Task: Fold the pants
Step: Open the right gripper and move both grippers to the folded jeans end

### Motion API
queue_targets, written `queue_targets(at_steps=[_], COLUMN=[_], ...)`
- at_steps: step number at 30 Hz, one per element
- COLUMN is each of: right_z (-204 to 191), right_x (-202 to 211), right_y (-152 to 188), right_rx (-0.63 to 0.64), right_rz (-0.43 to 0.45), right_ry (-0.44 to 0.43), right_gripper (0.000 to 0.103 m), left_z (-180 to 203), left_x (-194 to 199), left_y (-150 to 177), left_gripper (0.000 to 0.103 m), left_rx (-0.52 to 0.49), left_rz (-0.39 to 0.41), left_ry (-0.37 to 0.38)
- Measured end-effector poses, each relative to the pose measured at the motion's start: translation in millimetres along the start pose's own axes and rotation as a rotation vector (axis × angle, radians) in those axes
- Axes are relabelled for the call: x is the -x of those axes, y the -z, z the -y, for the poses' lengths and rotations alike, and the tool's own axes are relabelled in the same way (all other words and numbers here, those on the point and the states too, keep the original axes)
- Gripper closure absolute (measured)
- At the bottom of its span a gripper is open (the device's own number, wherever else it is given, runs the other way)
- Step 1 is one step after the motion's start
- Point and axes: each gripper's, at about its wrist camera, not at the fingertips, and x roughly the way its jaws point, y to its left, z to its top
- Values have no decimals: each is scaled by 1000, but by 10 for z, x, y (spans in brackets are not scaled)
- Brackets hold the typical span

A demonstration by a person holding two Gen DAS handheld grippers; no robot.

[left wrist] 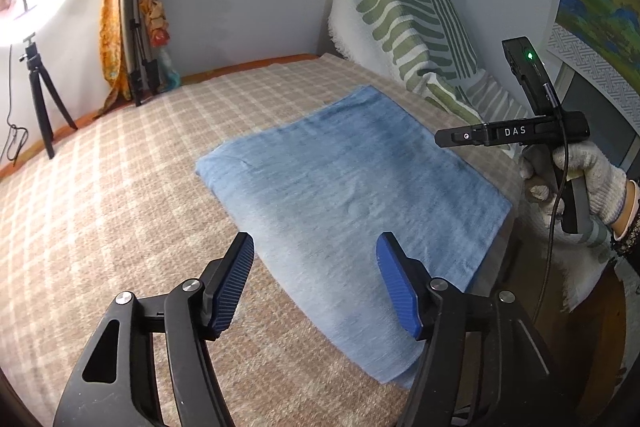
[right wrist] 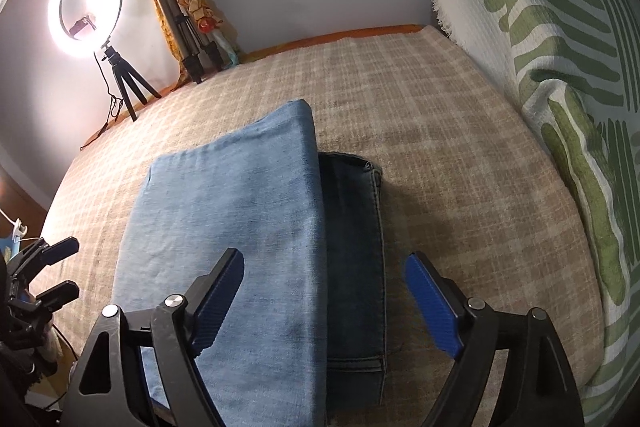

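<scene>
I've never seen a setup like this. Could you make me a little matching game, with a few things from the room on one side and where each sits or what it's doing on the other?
Things:
1. pants
2. ring light
3. striped pillow
4. left gripper

Descriptions:
A. propped at the head of the bed
B. jaws open, holding nothing
C. folded flat on the checked blanket
D. glowing on a small tripod

Pairs: 1-C, 2-D, 3-A, 4-B
</scene>
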Motion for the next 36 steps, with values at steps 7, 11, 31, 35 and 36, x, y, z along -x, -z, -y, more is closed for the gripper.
queue_targets(at_steps=[7, 11, 31, 35, 36], right_z=[-10, 24, 347, 360, 357], right_x=[-43, -35, -370, -389, -397], right_y=[34, 82, 282, 268, 261], right_rx=[15, 17, -52, -50, -48], right_rz=[-8, 3, -57, -31, -30], right_ry=[-16, -22, -168, -193, -196], right_gripper=[7, 3, 0, 0, 0], left_z=[-204, -307, -577, -566, -577], left_x=[1, -46, -497, -607, -633], left_y=[0, -4, -26, -33, -32], left_gripper=[38, 38, 38, 38, 38], left_rx=[125, 183, 310, 313, 323], left_rz=[-21, -47, -192, -217, -219], left_ry=[60, 99, 176, 207, 213])
